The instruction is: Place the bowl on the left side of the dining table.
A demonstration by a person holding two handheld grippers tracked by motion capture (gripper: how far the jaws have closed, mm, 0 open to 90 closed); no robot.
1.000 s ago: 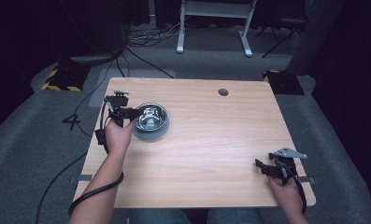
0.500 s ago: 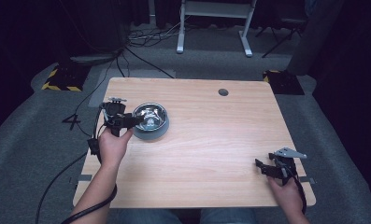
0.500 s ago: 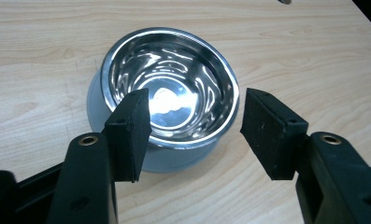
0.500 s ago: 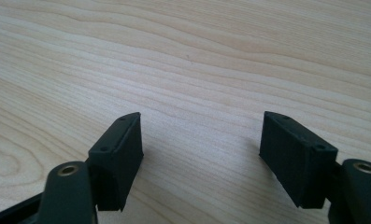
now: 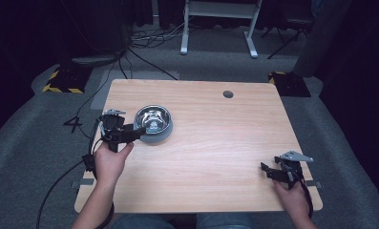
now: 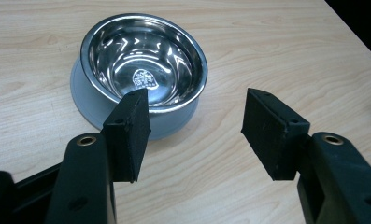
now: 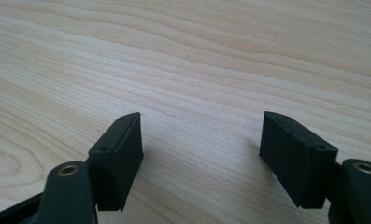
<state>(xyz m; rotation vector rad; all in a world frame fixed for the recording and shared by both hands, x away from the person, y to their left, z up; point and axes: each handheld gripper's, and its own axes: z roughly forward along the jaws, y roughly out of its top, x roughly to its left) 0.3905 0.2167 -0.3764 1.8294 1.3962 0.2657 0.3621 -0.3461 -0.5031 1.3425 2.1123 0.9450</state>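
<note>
A shiny steel bowl (image 5: 152,123) on a grey base stands upright and empty on the left part of the wooden table (image 5: 215,143). My left gripper (image 5: 138,133) hovers at the bowl's near-left side, pointing right, a little off its rim. In the left gripper view the bowl (image 6: 143,65) lies beyond the left gripper (image 6: 197,126). Its jaws have just been opening, and they stand apart with nothing between them. My right gripper (image 5: 267,170) rests near the table's front right corner. In the right gripper view the right gripper (image 7: 199,149) is open over bare wood.
A round cable hole (image 5: 228,94) sits near the table's far edge. Cables (image 5: 144,57) run over the grey floor behind the table, beside a white desk frame (image 5: 215,28). The left gripper's cable (image 5: 58,191) trails off the table's left edge.
My left hand has drawn back from the bowl's left rim, toward the front-left of the table. The bowl stays put. The right hand has kept still.
</note>
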